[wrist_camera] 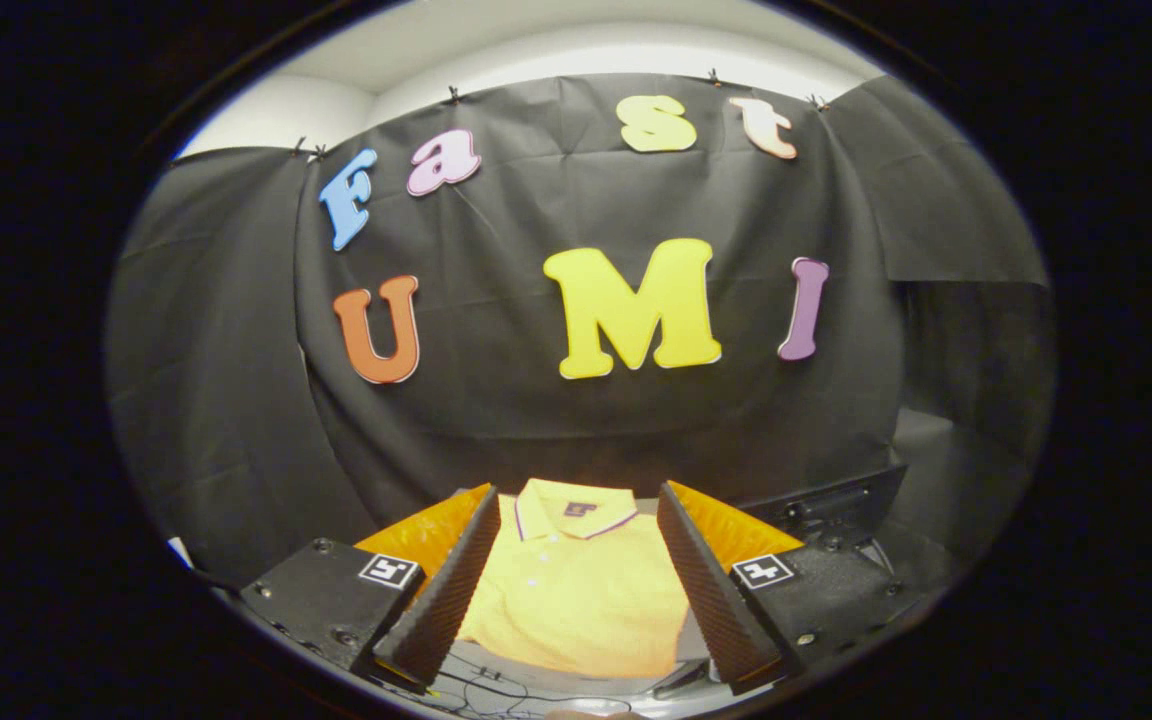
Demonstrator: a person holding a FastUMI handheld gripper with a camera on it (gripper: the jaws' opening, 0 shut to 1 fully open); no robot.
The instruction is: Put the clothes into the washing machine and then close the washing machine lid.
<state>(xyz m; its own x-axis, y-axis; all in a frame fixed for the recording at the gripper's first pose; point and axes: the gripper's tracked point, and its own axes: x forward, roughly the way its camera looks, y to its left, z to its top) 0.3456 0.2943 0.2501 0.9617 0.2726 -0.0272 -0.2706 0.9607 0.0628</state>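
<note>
Two ribbed black fingers (pixel 456 590) of the gripper (pixel 576 585) stand spread wide, holding nothing. Between them, lying flat and folded with its collar toward the far side, is a yellow polo shirt (pixel 576 590). It looks light, soft and limp; pinching a bunched fold near the collar seems the safest hold.

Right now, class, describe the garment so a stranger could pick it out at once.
Find the black cloth wall at the back of the booth. Below it, between the open tool's two ridged black fingers, lies a yellow polo shirt, spread flat. Its dark-striped collar and white buttons set it apart.
</note>
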